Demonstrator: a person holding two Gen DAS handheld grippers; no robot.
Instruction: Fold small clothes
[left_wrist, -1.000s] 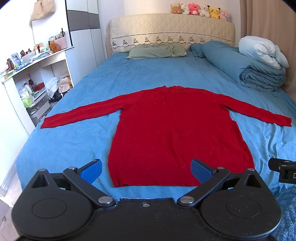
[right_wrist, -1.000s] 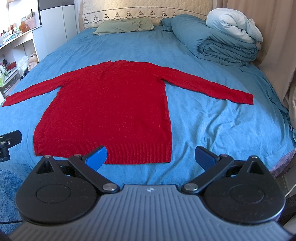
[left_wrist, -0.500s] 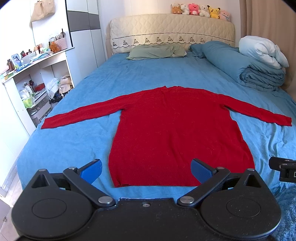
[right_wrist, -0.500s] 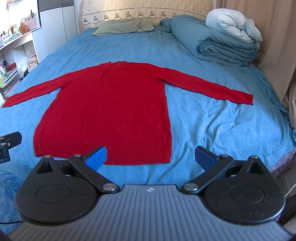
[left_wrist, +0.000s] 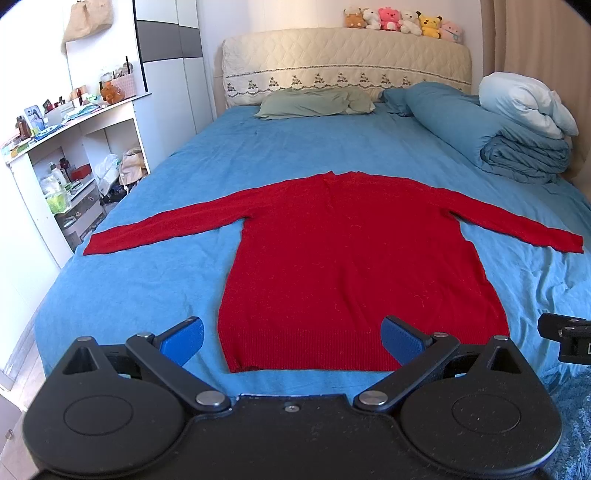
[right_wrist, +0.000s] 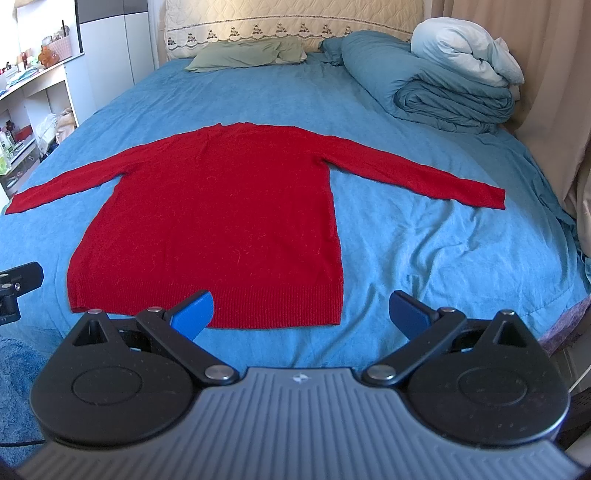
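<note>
Left claw (left_wrist: 291, 338), black linkage with blue pads, spread wide, empty, hovering over the near edge of the bed. Its left pad sits over blue sheet just outside the hem corner, its right pad over the hem. Right claw (right_wrist: 301, 310), same build, also spread wide and empty; left pad over the hem, right pad over bare sheet past the hem's right corner. A bit of each claw shows at the edge of the other's view.

Just ahead of both claws: red long-sleeved knit sweater (left_wrist: 351, 258), lying flat on the bed, hem toward the claws, neckline away. Both sleeves stretched straight out sideways, sloping slightly toward the claws at the cuffs. Ribbed band along the hem, fuzzy knit, a few light lint threads on the body. No visible folds, only minor ripples.

Under it, bed with blue sheet (left_wrist: 147, 288), lightly wrinkled to the right. Farther out: flat green pillow (left_wrist: 314, 103) at the cream quilted headboard (left_wrist: 343, 66), row of small plush toys (left_wrist: 402, 22) on top of it. Far right, rolled blue duvet (left_wrist: 517, 151) with a white one stacked on it. Far left, white shelving unit (left_wrist: 74, 129) cluttered with bottles and boxes; labels too small to read. No legible writing anywhere.
</note>
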